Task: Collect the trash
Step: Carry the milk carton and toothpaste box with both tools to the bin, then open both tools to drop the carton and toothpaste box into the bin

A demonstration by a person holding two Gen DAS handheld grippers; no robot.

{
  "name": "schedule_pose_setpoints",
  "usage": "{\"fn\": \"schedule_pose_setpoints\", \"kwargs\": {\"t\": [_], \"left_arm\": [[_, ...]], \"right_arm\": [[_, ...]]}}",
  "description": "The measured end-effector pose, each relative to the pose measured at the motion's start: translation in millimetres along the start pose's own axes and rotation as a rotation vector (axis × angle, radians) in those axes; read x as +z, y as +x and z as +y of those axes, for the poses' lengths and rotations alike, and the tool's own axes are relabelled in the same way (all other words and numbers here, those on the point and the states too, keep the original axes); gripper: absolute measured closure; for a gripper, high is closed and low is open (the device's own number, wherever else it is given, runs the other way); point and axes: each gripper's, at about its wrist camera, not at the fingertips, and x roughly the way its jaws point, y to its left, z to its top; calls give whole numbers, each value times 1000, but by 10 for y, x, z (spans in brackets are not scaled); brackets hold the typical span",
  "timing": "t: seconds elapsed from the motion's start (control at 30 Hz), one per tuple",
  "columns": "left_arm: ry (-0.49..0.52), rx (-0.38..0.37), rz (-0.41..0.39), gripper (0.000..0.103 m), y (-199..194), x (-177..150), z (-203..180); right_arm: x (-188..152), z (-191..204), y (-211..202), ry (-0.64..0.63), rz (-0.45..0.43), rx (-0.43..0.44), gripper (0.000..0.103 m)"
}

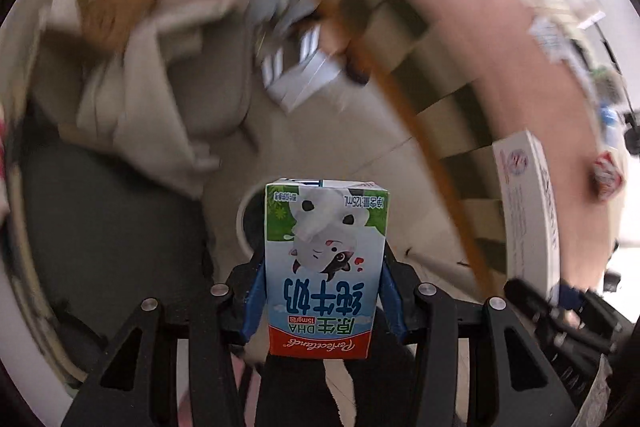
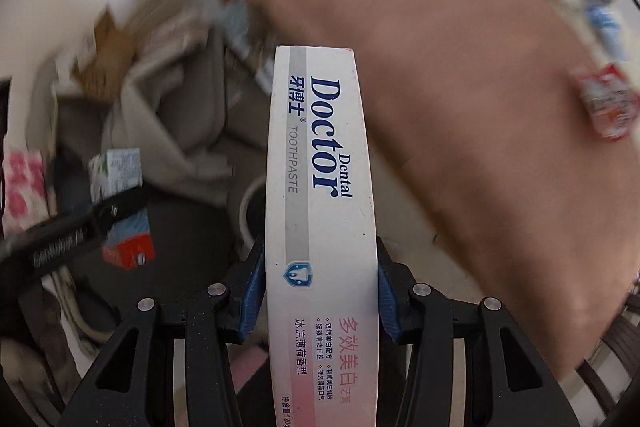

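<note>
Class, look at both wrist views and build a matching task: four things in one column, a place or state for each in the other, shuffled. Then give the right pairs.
Things
1. milk carton
2. toothpaste box
3. red and white packet
4. pink surface

Places or states
A. lying on the pink surface
B. clamped in the right gripper
C. blurred, filling the upper right of both views
D. clamped in the left gripper

Pairs: 1-D, 2-B, 3-A, 4-C
</note>
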Motion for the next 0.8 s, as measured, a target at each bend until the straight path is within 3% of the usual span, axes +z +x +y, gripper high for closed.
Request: {"fn": "schedule_pose_setpoints", "kwargs": {"t": [0.2,0.43,0.53,0.57,0.6,0.67,0.8], "left_arm": [[-144,-26,153,57,1363,-102,694],[-209,-24,273,56,2963,-177,1165],[-225,-7,286,45,3352,-234,1341],[-238,11,281,24,3462,-264,1393],[-244,16,274,8,3513,-275,1429],[-258,32,267,5,3576,-298,1522],[-273,80,235,4,3544,-367,1651]], "right_arm": [[-262,244,1567,-108,179,-20,53],[-398,216,3354,-140,354,36,52],[-427,216,3940,-161,417,46,51],[-443,210,4114,-165,436,47,48],[-461,196,4250,-162,453,50,32],[-446,139,4346,-144,453,54,8],[-357,113,4338,-139,410,3,2]]}}
